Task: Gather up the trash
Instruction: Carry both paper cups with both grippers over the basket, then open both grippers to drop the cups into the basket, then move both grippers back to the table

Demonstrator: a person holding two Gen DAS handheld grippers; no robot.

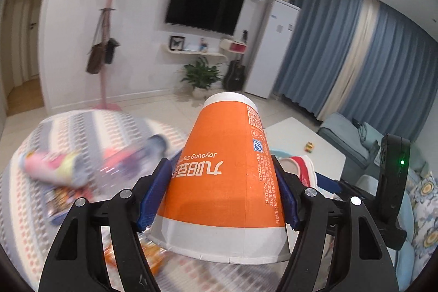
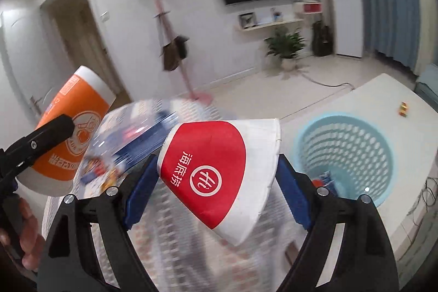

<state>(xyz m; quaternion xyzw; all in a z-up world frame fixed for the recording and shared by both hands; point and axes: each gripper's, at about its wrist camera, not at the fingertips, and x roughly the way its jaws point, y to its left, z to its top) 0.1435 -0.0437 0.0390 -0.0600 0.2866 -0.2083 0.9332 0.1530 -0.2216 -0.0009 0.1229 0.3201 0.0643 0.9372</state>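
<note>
My left gripper (image 1: 223, 179) is shut on an orange and white paper cup (image 1: 227, 177), held upside down above the patterned tablecloth (image 1: 82, 125); the cup also shows at the left of the right wrist view (image 2: 74, 133). My right gripper (image 2: 217, 179) is shut on a red and white paper cup (image 2: 219, 168), flattened and tilted, held in the air left of the light blue perforated basket (image 2: 345, 155). A little trash lies in the basket's bottom. The red cup also shows in the left wrist view (image 1: 298, 168).
Blurred wrappers and a bottle (image 1: 82, 168) lie on the cloth to the left. A white low table (image 2: 383, 111) holds the basket and a small yellow toy (image 2: 403, 108). A sofa (image 1: 416, 196) is at the right, a pink coat stand (image 1: 105, 51) behind.
</note>
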